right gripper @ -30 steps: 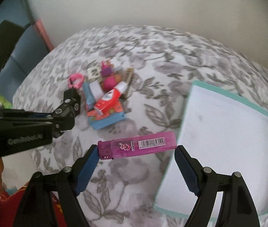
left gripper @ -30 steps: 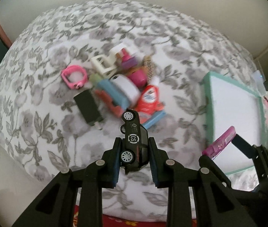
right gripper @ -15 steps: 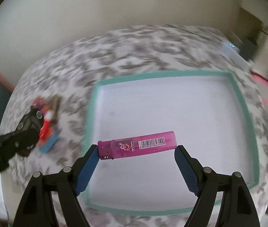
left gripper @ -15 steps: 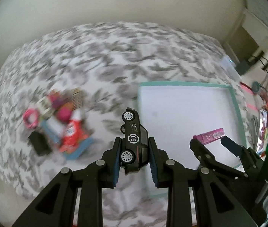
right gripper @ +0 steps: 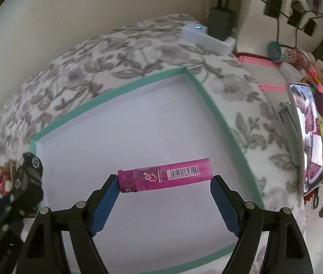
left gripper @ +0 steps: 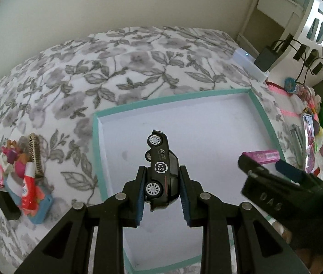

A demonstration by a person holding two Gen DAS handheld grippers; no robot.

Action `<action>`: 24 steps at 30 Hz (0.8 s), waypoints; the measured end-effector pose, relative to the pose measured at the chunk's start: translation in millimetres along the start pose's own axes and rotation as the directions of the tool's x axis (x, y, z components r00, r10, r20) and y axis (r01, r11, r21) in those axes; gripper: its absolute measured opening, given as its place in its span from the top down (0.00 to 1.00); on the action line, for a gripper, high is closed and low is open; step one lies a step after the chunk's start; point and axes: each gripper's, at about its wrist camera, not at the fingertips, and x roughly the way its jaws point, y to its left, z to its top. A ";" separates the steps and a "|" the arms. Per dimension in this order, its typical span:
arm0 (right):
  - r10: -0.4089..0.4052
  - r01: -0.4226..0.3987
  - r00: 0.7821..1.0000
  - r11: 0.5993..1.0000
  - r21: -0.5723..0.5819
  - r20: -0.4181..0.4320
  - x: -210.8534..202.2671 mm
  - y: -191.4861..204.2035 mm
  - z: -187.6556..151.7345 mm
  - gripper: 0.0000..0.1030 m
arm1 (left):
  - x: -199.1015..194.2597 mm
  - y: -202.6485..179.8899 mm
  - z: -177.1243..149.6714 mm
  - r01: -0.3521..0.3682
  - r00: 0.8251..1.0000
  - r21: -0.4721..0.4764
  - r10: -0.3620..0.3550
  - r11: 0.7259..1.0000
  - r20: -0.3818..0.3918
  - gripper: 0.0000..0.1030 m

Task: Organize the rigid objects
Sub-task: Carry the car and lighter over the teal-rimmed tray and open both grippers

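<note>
Black and glossy, the toy car (left gripper: pixel 161 171) hangs nose-up, clamped in our left tool (left gripper: pixel 162 183) above the near left part of the teal-rimmed tray (left gripper: pixel 170 96). Our right tool (right gripper: pixel 164 183) grips the pink lighter (right gripper: pixel 164 175) end to end over the tray's middle. We should lower both until they nearly touch the white floor, well apart from each other, then release gently so the car cannot roll. The pile (left gripper: pixel 24 173) left on the bed is blurred; the tray's near edge is hidden behind the tools.
</note>
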 end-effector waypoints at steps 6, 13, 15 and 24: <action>-0.016 0.016 1.000 1.000 -0.011 -0.002 2.2 1.2 3.0 0.19 | 8.6 5.0 0.4 0.010 1.000 -0.009 -0.010 1.000 -0.010 0.72; -0.018 0.017 1.000 0.999 -0.049 -0.010 7.8 10.9 1.8 0.19 | 14.2 10.0 -2.1 0.035 0.999 -0.022 -0.036 0.999 -0.021 0.72; -0.014 0.013 1.000 0.998 -0.060 -0.013 9.2 13.8 0.9 0.19 | 15.6 10.0 -3.2 0.027 0.999 -0.017 -0.028 0.999 -0.022 0.72; -0.017 0.018 1.000 0.998 -0.065 0.009 6.8 16.6 0.2 0.16 | 3.7 19.5 -0.3 0.035 0.999 -0.048 -0.034 0.998 0.010 0.38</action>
